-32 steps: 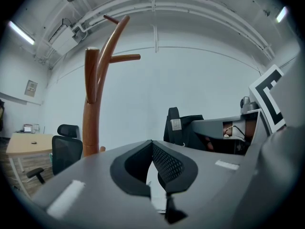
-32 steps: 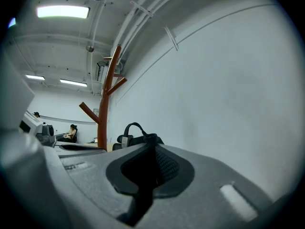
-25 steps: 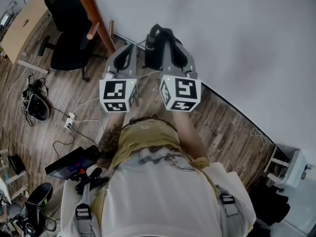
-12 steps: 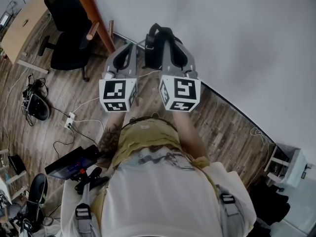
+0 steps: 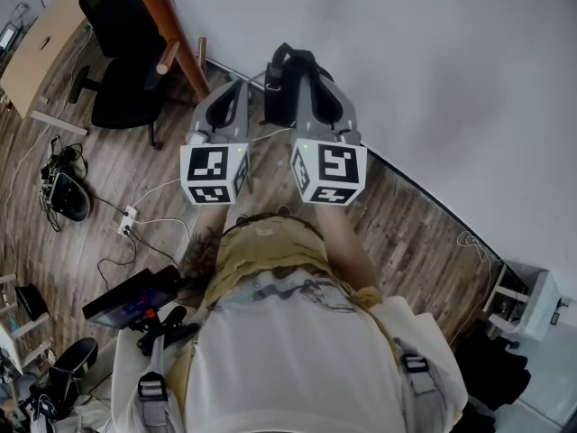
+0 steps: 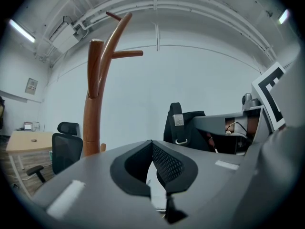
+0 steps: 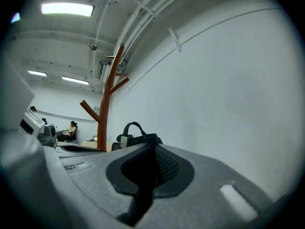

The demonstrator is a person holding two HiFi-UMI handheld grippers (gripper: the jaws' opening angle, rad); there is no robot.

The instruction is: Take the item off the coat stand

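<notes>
Already the black bag (image 7: pixel 143 138) is off the wooden coat stand (image 7: pixel 108 99), clenched in the right tool (image 7: pixel 153 149); the left tool (image 6: pixel 151 144) is pinched together, empty.

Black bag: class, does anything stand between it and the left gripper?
Nothing visible does. In the left gripper view the black bag hangs just right of the left gripper, with only bare wall behind the gap. The coat stand stands well to the left.

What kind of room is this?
Most likely an office or workroom: there's a black office chair by a wooden desk, a tangle of cables on the wood floor, and a wooden coat stand.
</notes>
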